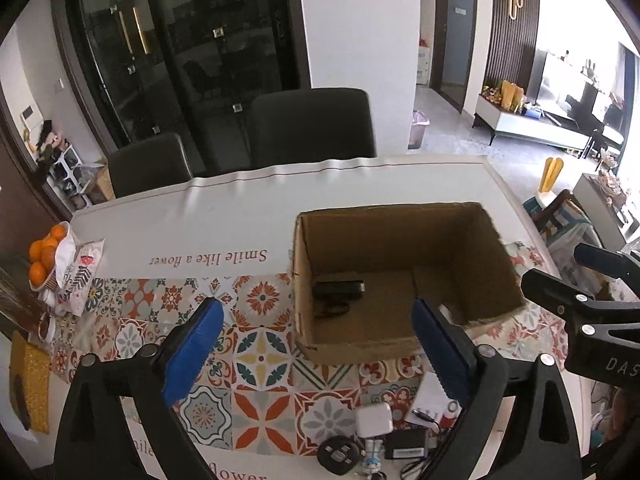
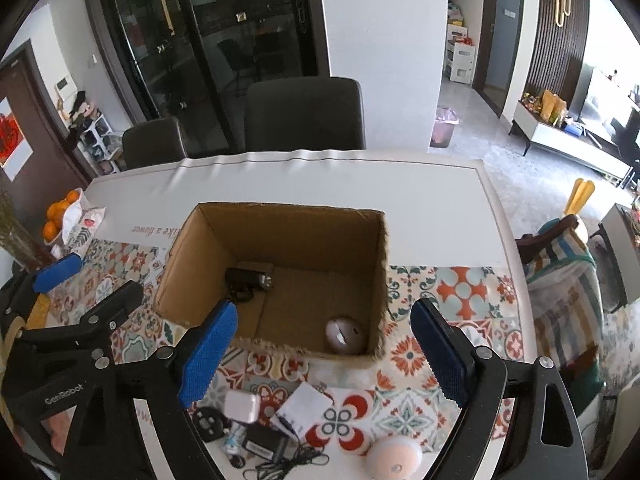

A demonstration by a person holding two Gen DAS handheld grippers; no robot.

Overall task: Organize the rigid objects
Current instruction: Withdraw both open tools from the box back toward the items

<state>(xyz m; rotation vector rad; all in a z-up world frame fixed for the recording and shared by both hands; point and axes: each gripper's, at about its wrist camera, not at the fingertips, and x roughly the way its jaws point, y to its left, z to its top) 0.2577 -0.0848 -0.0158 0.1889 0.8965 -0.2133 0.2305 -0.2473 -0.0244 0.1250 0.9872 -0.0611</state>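
From the left wrist view, the left gripper point(image 1: 316, 344) is hovering over the patterned desk point(image 1: 260, 360) with its blue fingers point(image 1: 194, 354) spread wide and nothing between them. Ahead and to the right, the open cardboard box point(image 1: 400, 344) is sitting on the desk, and a black device point(image 1: 338, 290) is lying on its floor near the left wall, its long axis running left to right. Near the bottom edge a white charger point(image 1: 374, 420), a black adapter point(image 1: 406, 444) and a round black piece point(image 1: 338, 456) are lying loose on the desk.

From the right wrist view, the right gripper point(image 2: 320, 356) is hanging just in front of the box point(image 2: 276, 346), its fingers point(image 2: 210, 354) parted and holding nothing. Inside, the black device point(image 2: 248, 280) is lying at the back left, while a round grey object point(image 2: 345, 334) is resting in the near right corner. Below, a round white object point(image 2: 394, 458) is sitting on the desk point(image 2: 460, 292) beside the adapter point(image 2: 264, 446) and its tangled cable.
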